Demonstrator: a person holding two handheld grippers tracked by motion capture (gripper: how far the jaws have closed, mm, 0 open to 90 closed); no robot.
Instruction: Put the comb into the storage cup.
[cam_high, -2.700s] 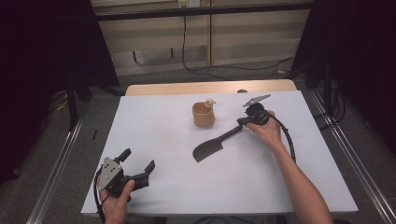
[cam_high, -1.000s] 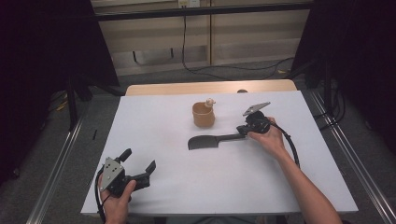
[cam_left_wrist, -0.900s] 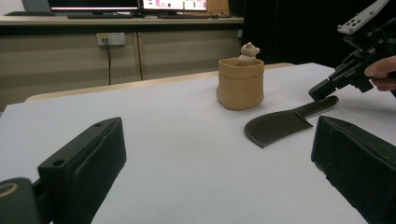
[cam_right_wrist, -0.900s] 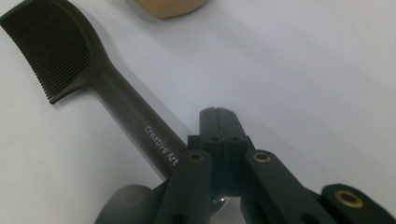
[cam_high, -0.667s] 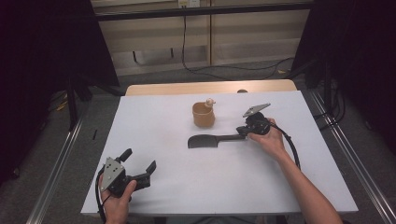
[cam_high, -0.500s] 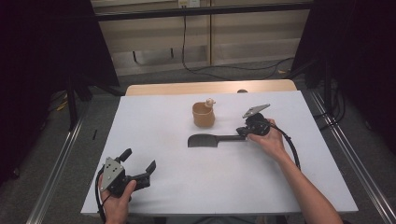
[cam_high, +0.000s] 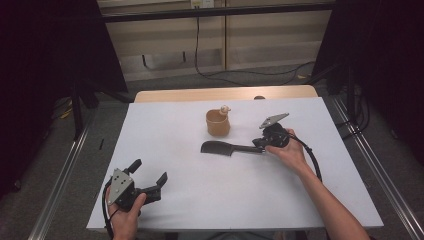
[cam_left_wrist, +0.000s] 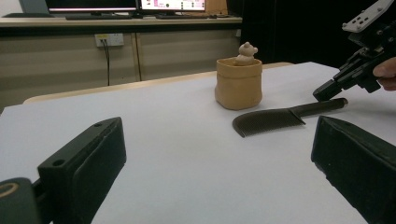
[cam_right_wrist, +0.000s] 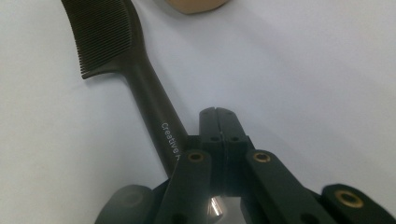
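1. Since a couple of seconds back, the comb (cam_high: 227, 148) has swung round: it was lying diagonal with the toothed end pointing down toward the person's side, and now it sits pretty much straight across the table (cam_high: 200, 200), just in front of the little tan pot (cam_high: 218, 123).

2. Using the pot as the landmark: the comb lies flat just on the person's side of it, close but not touching. Toothed end sits below the pot's left edge, handle runs off to the pot's right.

3. The right gripper (cam_high: 261, 143) is at the handle's tip, to the right of the pot and a bit nearer the person. In the right gripper view the jaws are pressed together with nothing between them, and the comb's handle (cam_right_wrist: 154, 112) passes along their left side, not inside. So it's clenched on nothing, just beside or nudging the handle. Can't tell if it actually touches.

4. The left gripper (cam_high: 148, 180) is way off, far to the pot's left and near the table's front edge, jaws spread wide, holding nothing.

5. The bit that matters, I reckon: the comb's long axis points straight at the right gripper, handle end first. Right hand is clearly nearer, so any grab would be along the handle from there.
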